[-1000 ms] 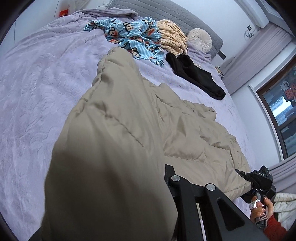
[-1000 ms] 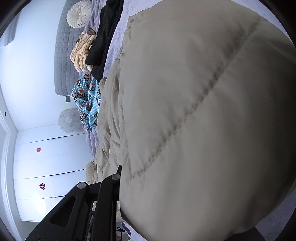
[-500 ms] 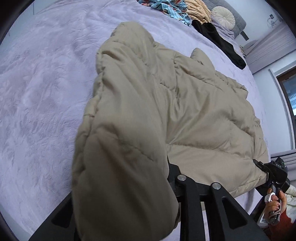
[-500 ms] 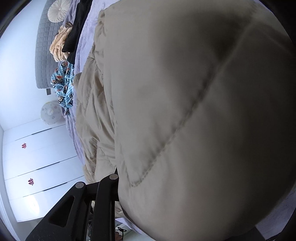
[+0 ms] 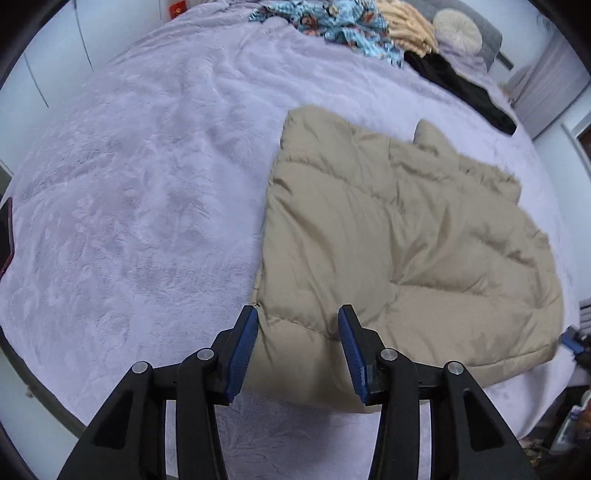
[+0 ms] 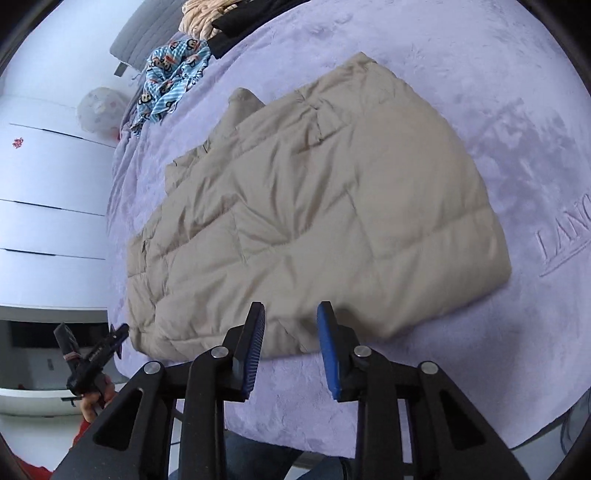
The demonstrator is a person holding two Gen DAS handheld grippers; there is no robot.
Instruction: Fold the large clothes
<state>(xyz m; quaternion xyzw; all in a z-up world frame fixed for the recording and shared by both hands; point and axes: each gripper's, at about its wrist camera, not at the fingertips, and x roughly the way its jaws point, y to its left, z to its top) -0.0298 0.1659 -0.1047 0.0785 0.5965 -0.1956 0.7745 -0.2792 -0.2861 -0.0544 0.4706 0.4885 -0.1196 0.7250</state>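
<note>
A beige quilted puffer coat [image 5: 399, 236] lies folded flat on the lilac bed cover [image 5: 140, 192]; it also shows in the right wrist view [image 6: 317, 206]. My left gripper [image 5: 298, 325] is open and empty, hovering over the coat's near left corner. My right gripper [image 6: 291, 321] is open and empty, over the coat's near edge. The left gripper [image 6: 110, 341] shows from the side at the lower left of the right wrist view. The right gripper [image 5: 572, 343] is just visible at the right edge of the left wrist view.
At the bed's head lie a blue cartoon-print garment [image 5: 332, 22], a peach garment [image 5: 410, 33], a black garment [image 5: 465, 92] and a round cushion [image 5: 458, 26]. White wardrobe doors [image 6: 44, 192] stand beside the bed. A curtain [image 5: 546, 81] hangs at the right.
Both grippers held folds of the coat close to the cameras; they have let go, opened and drawn back, and the coat now lies flat on the bed.
</note>
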